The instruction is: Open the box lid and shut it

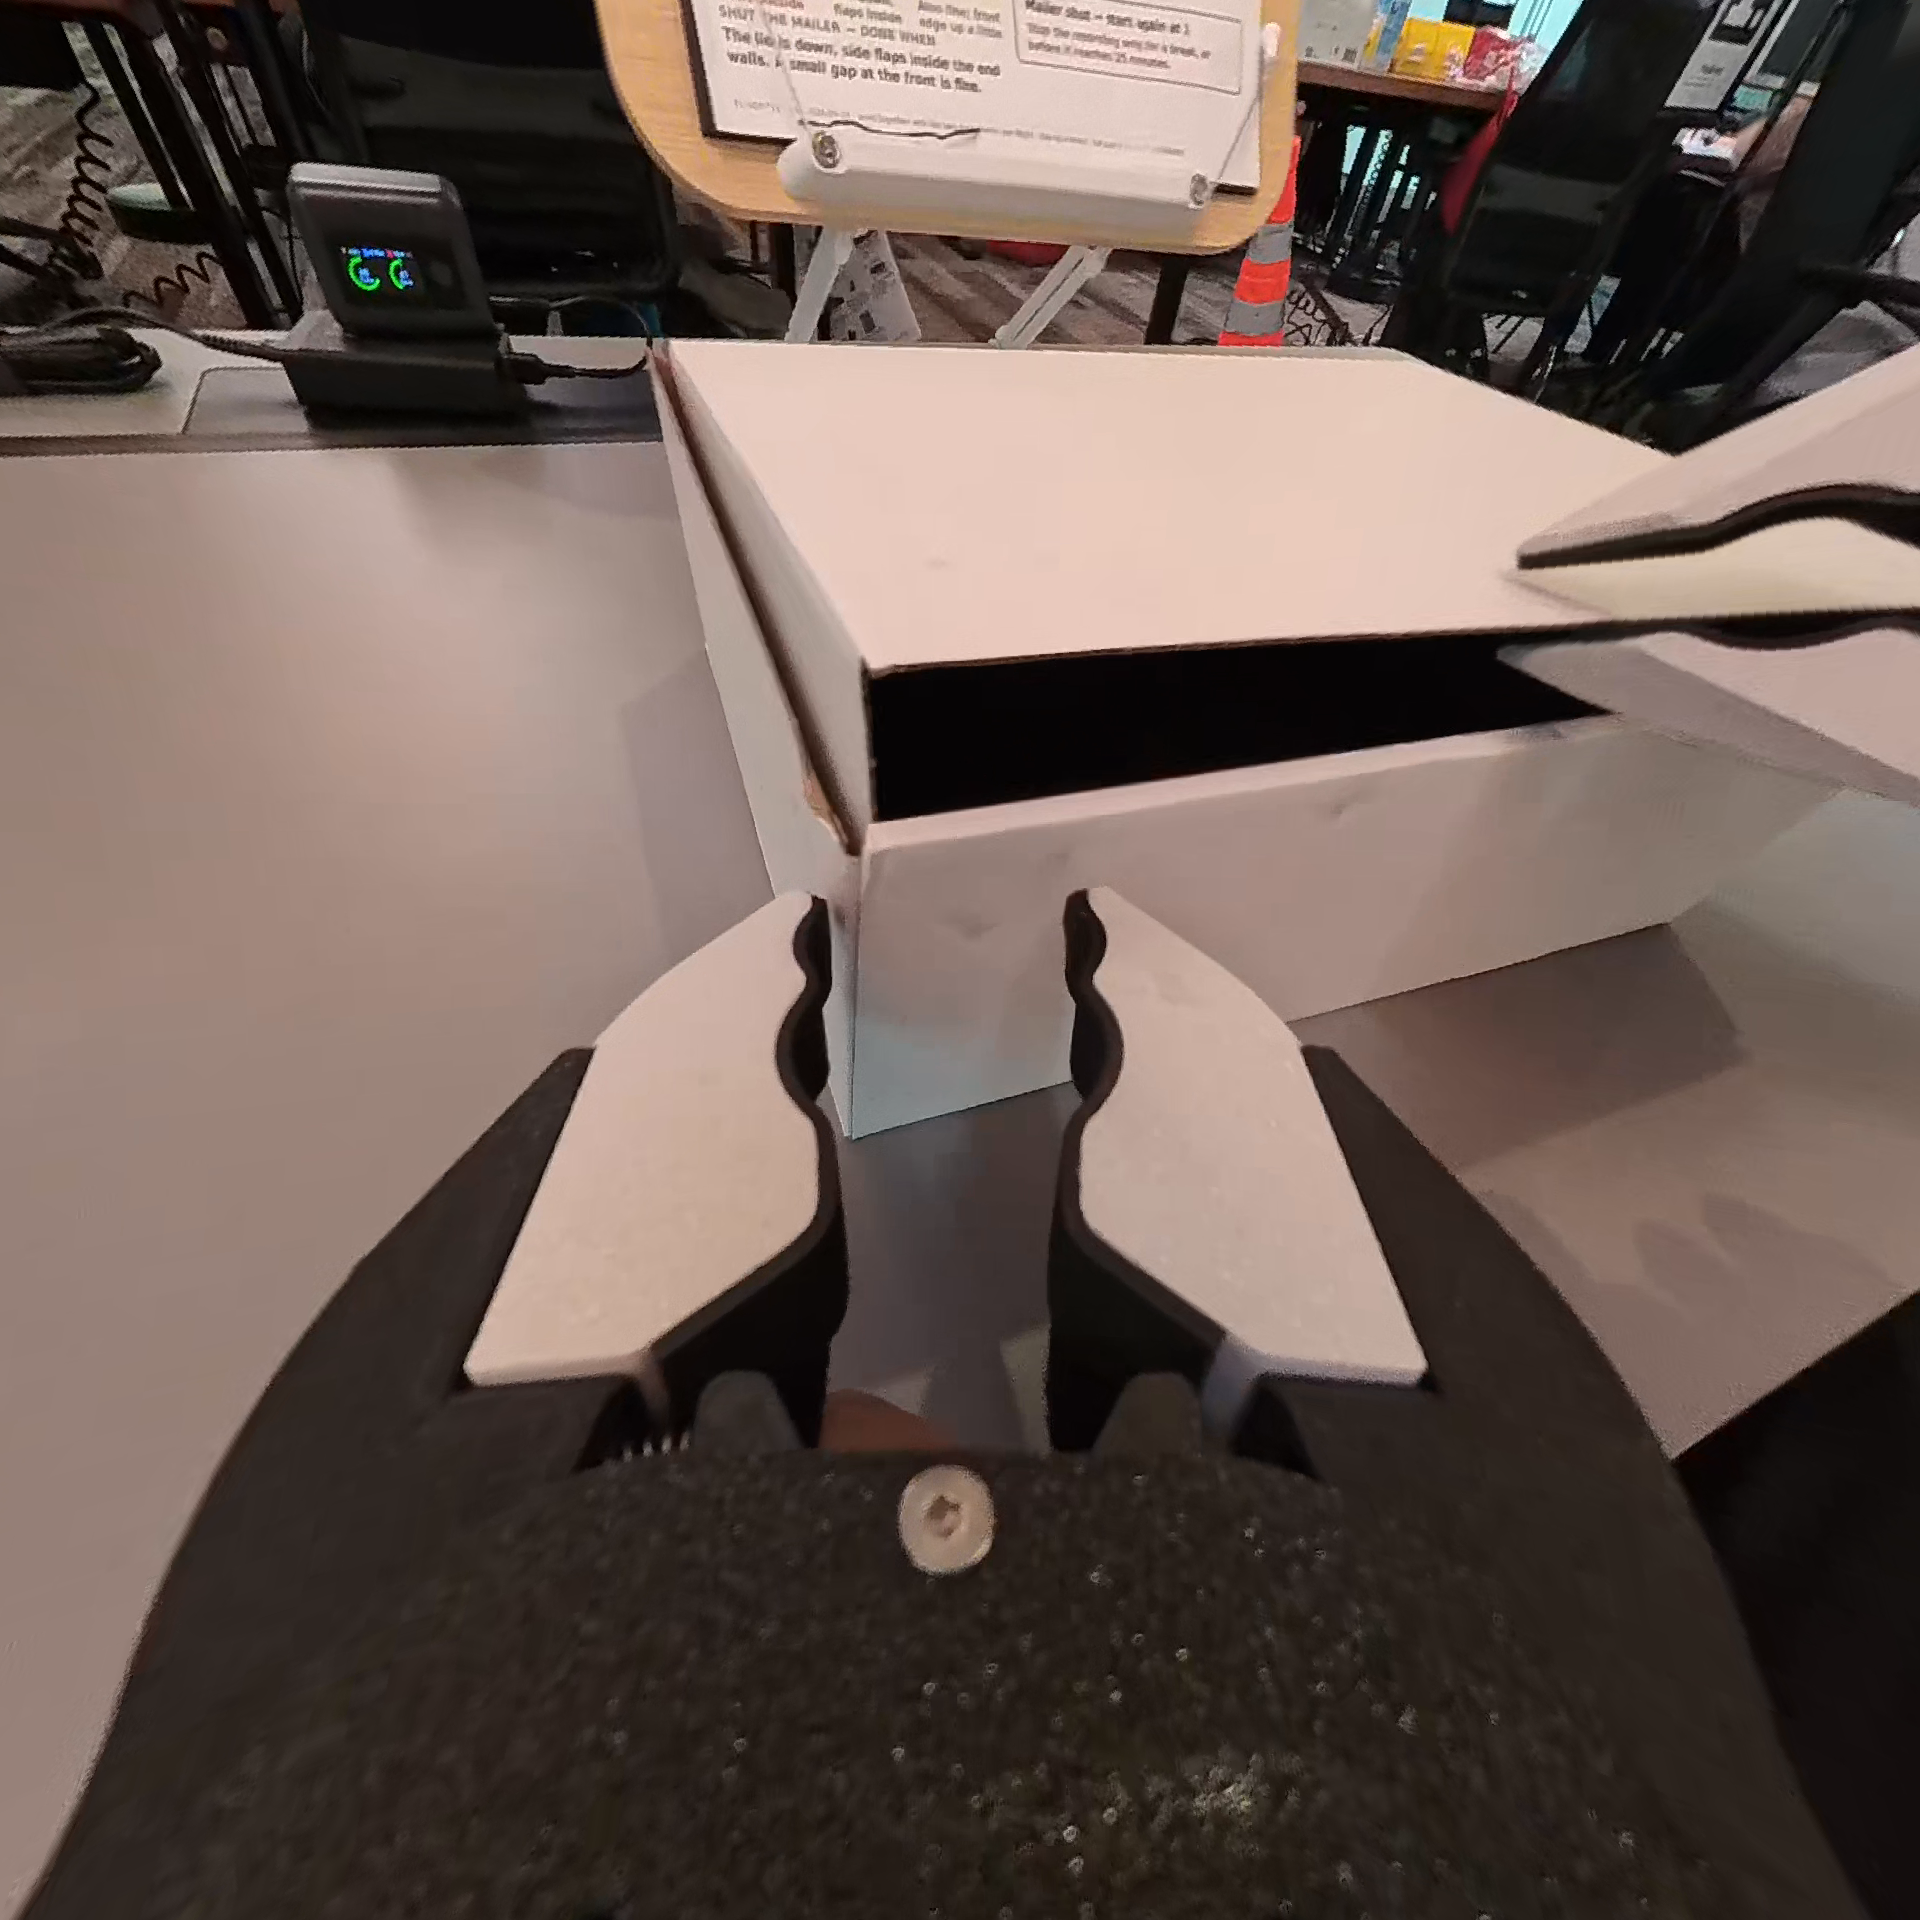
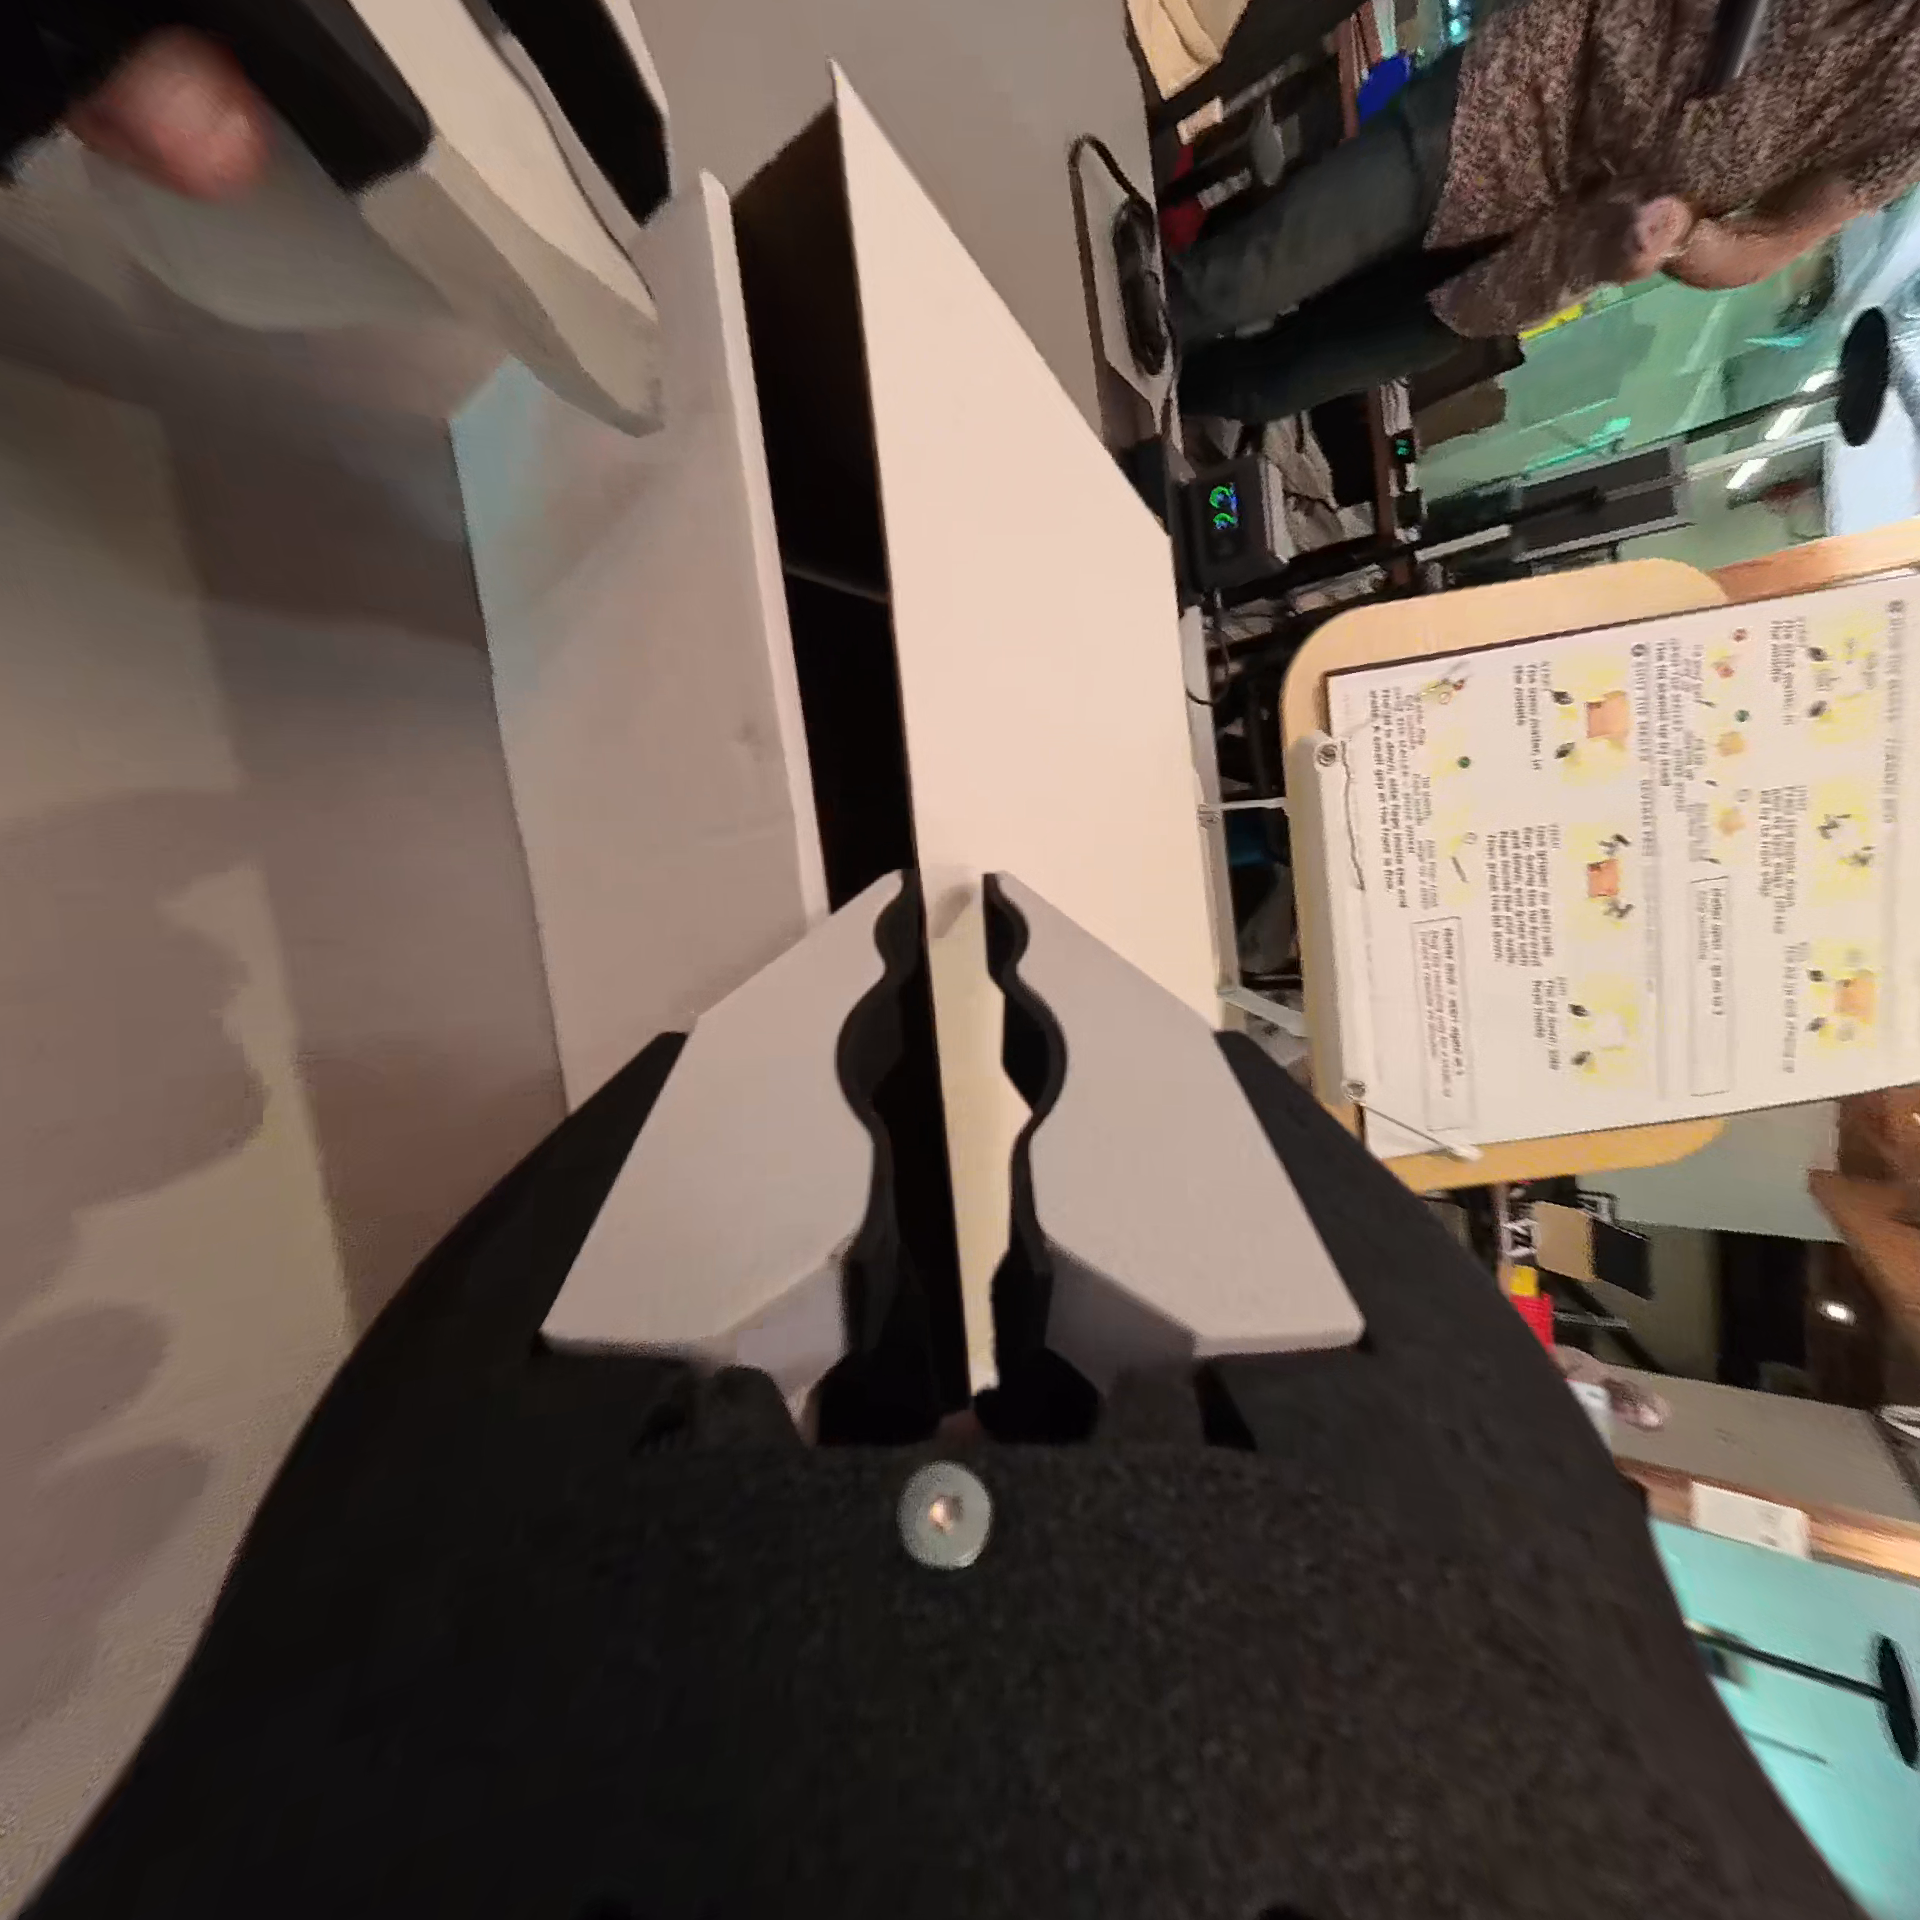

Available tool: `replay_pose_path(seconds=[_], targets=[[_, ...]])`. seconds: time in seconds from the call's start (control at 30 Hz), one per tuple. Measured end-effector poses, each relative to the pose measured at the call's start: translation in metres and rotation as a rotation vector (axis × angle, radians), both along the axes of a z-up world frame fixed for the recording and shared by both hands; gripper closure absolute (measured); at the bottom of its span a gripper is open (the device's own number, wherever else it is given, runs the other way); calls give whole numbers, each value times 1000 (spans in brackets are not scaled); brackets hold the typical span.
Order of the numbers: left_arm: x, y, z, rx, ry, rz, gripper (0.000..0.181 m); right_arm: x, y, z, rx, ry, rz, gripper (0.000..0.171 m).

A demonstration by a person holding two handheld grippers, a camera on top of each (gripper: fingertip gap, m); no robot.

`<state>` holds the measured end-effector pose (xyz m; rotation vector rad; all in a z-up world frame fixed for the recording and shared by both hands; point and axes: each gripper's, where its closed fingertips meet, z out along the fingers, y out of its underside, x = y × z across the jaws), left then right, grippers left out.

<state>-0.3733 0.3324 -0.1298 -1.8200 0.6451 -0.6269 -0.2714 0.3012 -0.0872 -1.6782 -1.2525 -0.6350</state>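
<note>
A white cardboard box (image 1: 1247, 894) lies on the grey table (image 1: 312, 727). Its lid (image 1: 1091, 499) is raised a little at the front, with a dark gap under it. My left gripper (image 1: 945, 935) is open and low at the box's front left corner, which sits between its fingertips. My right gripper (image 1: 1517, 608) comes in from the right, turned on its side. It is shut on the lid's front edge. In the right wrist view the lid (image 2: 1018, 623) runs between my right gripper's (image 2: 943, 883) fingers, with the box's front wall (image 2: 665, 675) beside it. The left gripper (image 2: 561, 260) shows blurred at top left.
A dark charger with a green display (image 1: 387, 270) and cables stands at the table's far left edge. A wooden board with an instruction sheet (image 1: 966, 104) stands behind the box, next to an orange cone (image 1: 1262, 281). A person (image 2: 1558, 156) is beyond the table.
</note>
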Motion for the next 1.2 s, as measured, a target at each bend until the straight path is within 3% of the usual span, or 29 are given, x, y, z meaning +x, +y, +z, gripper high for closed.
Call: replay_pose_path(seconds=[0.27,0.53,0.7,1.2], targets=[[-2,9,19,-36,-136,61,138,0,2,0,30,-39,6,164],[7,15,14,-63,-132,43,142,1,-2,5,1,16,44,164],[8,15,14,-62,-136,40,143,4,5,44,8,100,68,166],[9,15,14,-35,-135,39,143,39,85,148,-130,-12,59,167]])
